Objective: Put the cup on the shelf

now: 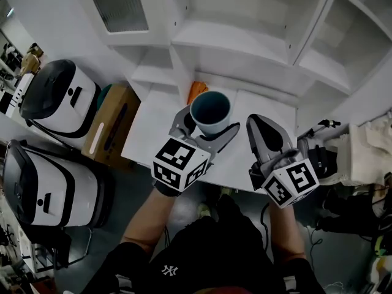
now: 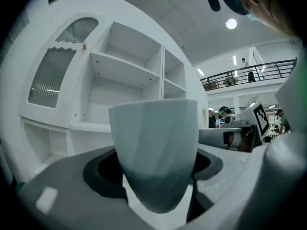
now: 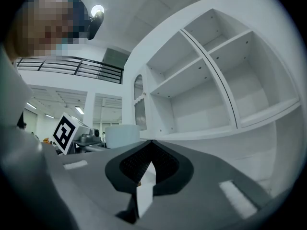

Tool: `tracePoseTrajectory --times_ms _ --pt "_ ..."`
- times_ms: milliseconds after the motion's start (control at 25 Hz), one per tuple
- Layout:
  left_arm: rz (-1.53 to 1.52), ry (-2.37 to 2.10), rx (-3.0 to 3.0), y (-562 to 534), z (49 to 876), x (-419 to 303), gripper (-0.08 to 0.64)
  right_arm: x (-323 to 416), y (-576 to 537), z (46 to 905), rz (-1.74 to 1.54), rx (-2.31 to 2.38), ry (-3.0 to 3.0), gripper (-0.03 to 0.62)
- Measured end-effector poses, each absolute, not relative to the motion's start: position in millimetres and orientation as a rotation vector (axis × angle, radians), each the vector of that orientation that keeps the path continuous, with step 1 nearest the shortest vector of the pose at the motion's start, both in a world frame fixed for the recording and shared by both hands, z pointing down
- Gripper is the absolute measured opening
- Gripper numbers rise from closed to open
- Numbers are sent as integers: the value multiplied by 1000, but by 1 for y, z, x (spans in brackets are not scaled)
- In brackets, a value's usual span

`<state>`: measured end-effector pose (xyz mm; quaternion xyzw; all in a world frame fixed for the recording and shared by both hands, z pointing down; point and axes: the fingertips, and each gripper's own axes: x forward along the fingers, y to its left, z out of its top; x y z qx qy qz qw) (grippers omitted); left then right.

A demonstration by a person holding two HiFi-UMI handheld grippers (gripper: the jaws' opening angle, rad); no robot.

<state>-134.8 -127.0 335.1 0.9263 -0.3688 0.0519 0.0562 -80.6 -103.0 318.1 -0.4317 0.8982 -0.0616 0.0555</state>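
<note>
A pale cup [image 1: 210,112] with a dark teal inside is held upright between the jaws of my left gripper [image 1: 205,130], lifted above the white table [image 1: 153,124]. Seen from the left gripper view, the cup [image 2: 156,152] fills the gap between the grey jaws of that gripper [image 2: 153,181]. The white shelf unit [image 1: 245,35] stands just beyond it, its compartments [image 2: 124,85] bare. My right gripper [image 1: 264,136] hangs to the right of the cup, its jaws closed together with nothing in them. In the right gripper view that gripper [image 3: 149,143] points toward the shelf [image 3: 211,90].
An orange thing [image 1: 196,90] lies on the table behind the cup. Two large black-and-white appliances [image 1: 58,97] and a cardboard box [image 1: 110,124] stand to the left. Cables and a bag [image 1: 367,146] crowd the right side. People stand far off in the left gripper view.
</note>
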Motion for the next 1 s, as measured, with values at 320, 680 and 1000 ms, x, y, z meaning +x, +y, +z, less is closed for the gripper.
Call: tracePoseTrajectory --times_ms 320,680,1000 --pt "170 -1144 2841 -203 307 -112 384 -68 -163 294 -132 -1256 2714 14" --pt "170 -1202 2842 -289 280 -82 384 -39 -222 274 -100 -1204 2710 14" --pt "151 -1279 2829 -347 262 -64 384 -22 -259 268 -98 -1158 2712 14"
